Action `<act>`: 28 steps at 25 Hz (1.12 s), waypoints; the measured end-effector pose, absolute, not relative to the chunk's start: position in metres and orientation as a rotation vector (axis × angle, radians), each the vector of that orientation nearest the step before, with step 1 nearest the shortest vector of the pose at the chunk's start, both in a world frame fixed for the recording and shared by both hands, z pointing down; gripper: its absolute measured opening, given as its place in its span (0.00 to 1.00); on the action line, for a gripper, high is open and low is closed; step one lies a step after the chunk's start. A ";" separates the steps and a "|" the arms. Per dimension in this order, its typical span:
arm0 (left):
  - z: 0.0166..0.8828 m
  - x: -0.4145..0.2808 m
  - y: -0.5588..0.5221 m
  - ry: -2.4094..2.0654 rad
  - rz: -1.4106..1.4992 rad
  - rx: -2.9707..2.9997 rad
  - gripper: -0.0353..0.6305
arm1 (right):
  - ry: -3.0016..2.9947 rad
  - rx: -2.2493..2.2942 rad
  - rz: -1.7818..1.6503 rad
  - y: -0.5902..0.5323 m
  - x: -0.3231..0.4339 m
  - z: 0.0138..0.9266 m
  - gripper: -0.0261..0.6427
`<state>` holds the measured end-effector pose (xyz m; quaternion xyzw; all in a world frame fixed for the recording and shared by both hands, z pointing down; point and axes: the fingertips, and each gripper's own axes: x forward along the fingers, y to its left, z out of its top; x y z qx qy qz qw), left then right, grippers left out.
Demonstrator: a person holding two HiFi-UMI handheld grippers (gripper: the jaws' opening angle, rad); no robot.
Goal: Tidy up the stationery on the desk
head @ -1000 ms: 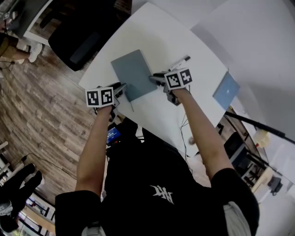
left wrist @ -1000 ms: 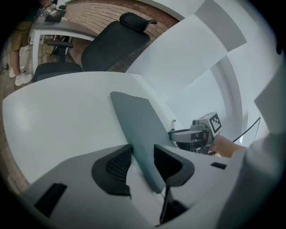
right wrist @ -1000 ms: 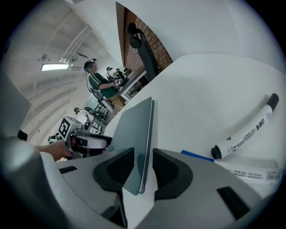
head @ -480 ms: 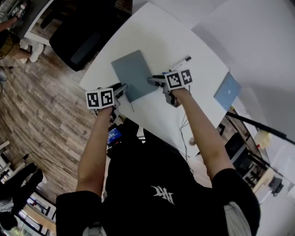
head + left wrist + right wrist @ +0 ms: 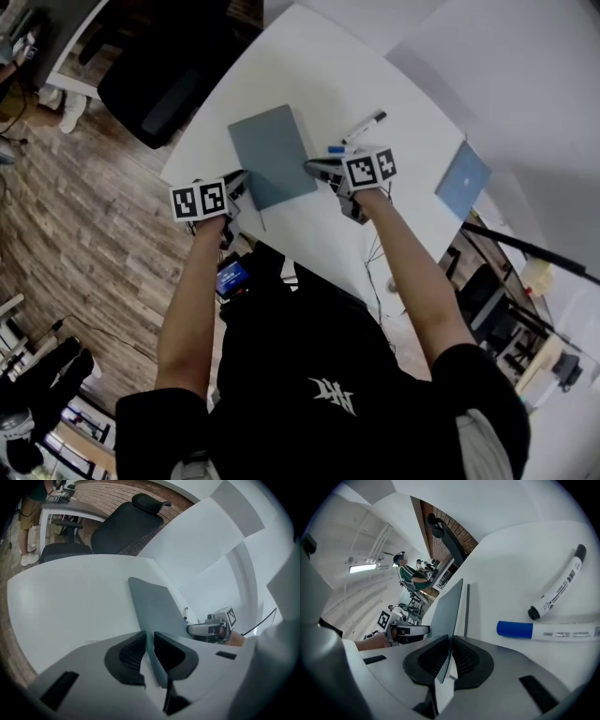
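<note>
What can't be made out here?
- Blue-capped marker: right gripper view, tail cut by the edge; head view, mostly behind the right gripper.
- Black-capped marker: print too small, right gripper view.
- Notebook edges: gripper views, covered by left gripper and right gripper, whose jaws have just closed on them.

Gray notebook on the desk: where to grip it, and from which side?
Grip the notebook by its two long edges close to the near corners, one gripper from each side. It is wide, thin and flat on the desk, so only an edge fits between jaws. The left gripper and right gripper have just been closing and now pinch it there.
</note>
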<state>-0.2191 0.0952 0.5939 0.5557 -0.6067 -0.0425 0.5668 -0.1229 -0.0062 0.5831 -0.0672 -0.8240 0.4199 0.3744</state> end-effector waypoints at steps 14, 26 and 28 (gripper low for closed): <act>0.595 -0.189 0.097 -1.339 -0.031 1.347 0.13 | -2.082 -0.148 1.135 0.014 -0.079 0.583 0.12; 0.599 -0.142 0.118 -1.253 0.066 1.375 0.13 | -2.027 -0.128 1.189 0.051 -0.023 0.593 0.12; 0.599 -0.133 0.124 -1.236 0.076 1.377 0.13 | -2.013 -0.134 1.197 0.059 -0.013 0.594 0.12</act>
